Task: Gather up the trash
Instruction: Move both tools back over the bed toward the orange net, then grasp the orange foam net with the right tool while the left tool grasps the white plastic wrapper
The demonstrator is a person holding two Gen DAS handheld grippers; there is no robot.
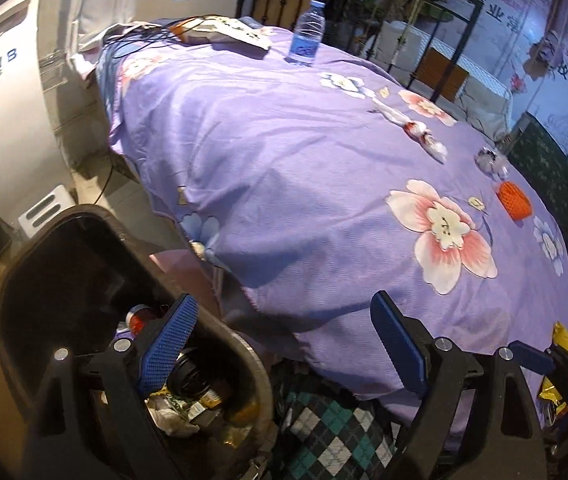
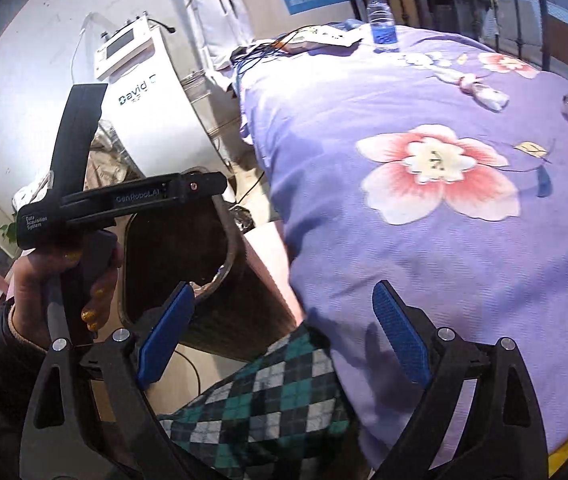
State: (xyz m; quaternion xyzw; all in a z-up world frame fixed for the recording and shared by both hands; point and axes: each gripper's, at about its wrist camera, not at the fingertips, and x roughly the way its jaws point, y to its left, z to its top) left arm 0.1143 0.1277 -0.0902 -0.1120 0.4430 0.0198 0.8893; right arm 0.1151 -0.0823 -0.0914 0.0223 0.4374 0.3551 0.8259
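Looking along the left gripper (image 1: 284, 344), the left wrist view shows its blue pads spread wide with nothing between them, hanging over the gap between the dark trash bin (image 1: 251, 364) and the purple flowered bedspread (image 1: 284, 160). Only this view looks down into the bin, where a can, crumpled paper and wrappers lie piled. It alone also shows a yellow wrapper (image 1: 564, 336) at the bedspread's near right edge, just beside a blue pad of the other gripper. On the bedspread lie a twisted white tissue (image 1: 408, 124), a crumpled clear wrapper (image 1: 492, 160) and an orange net sleeve (image 1: 515, 200), strung along the right side; a water bottle (image 1: 307, 34) stands upright near the far edge. The middle of the bedspread is bare fabric.

The right wrist view shows the right gripper (image 2: 284, 340) equally wide apart and empty, above a checked cloth (image 2: 259, 400) at the bed's near edge. Only here the person's left hand (image 2: 63, 280) appears, wrapped around the left gripper's handle, which hangs over the bin's rim. A white machine (image 2: 155, 108) stands beyond the bin, close against the bed's left side.
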